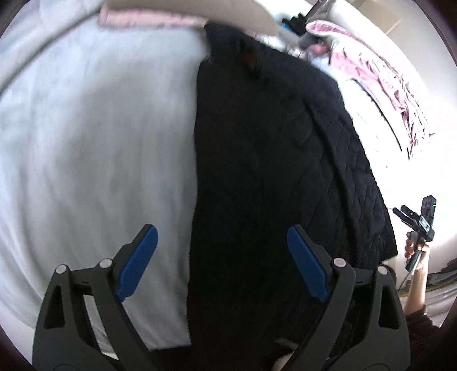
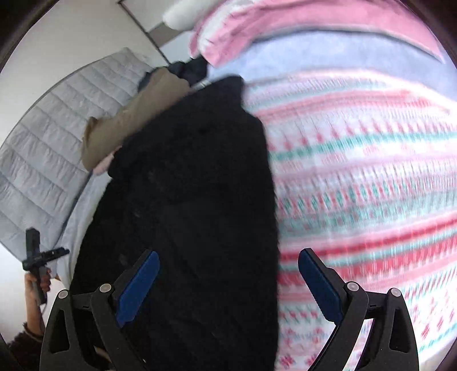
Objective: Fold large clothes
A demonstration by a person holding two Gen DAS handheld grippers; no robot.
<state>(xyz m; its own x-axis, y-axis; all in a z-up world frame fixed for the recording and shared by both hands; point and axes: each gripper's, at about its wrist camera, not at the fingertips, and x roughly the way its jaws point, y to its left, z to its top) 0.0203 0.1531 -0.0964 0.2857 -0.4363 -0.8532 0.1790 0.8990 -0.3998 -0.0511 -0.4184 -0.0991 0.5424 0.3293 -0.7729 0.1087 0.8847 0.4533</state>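
Note:
A large black quilted jacket (image 1: 274,159) lies lengthwise on the bed, folded into a long narrow strip; it also shows in the right wrist view (image 2: 194,199). My left gripper (image 1: 222,238) is open and empty, hovering above the jacket's near left edge where it meets the white sheet (image 1: 94,142). My right gripper (image 2: 228,261) is open and empty above the jacket's right edge, next to a pink, white and green patterned blanket (image 2: 365,185). The right gripper, held in a hand, shows at the far right of the left wrist view (image 1: 398,212).
A tan garment (image 2: 134,120) lies beside the jacket's far end, with a grey quilted cover (image 2: 57,137) beyond it. A pink patterned cloth (image 1: 380,77) lies at the bed's far right. A pale pillow (image 1: 200,11) sits at the head.

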